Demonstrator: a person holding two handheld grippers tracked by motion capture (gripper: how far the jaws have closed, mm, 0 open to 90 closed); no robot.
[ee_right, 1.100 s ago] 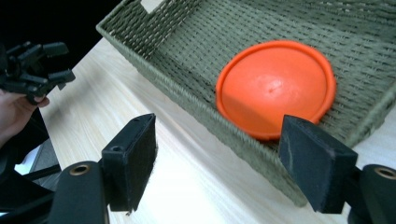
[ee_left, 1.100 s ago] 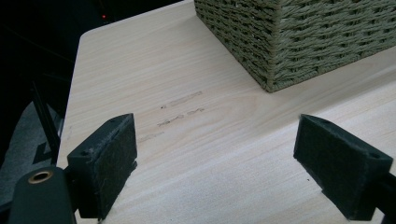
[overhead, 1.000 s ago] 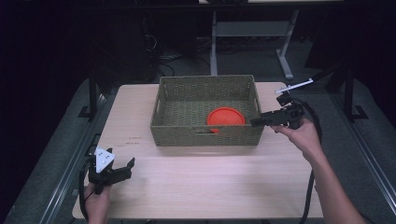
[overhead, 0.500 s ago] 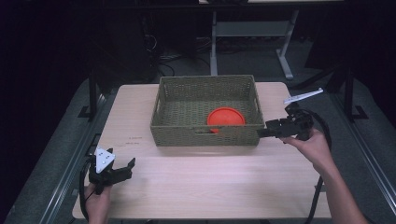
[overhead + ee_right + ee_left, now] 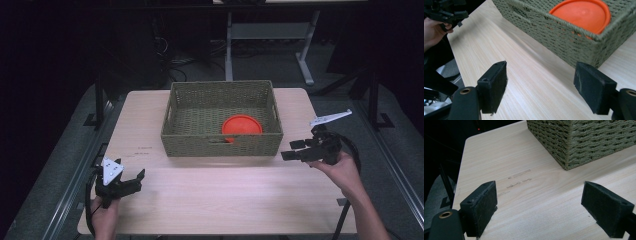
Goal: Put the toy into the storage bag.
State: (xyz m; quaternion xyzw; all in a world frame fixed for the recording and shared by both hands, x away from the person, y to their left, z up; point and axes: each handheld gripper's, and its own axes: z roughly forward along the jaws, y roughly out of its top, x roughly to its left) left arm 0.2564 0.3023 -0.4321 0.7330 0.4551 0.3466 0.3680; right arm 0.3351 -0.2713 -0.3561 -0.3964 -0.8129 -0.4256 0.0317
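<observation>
The right gripper [image 5: 294, 150] has been drawn back from the basket [image 5: 222, 145] toward the worktop [image 5: 225, 195] edge, fingers apart and empty.

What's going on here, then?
A person sits at a table with a gripper in each hand. An orange plate lies in a woven basket. The right gripper hangs open beside the basket's right end, holding nothing. The left gripper rests open at the table's near left corner.
</observation>
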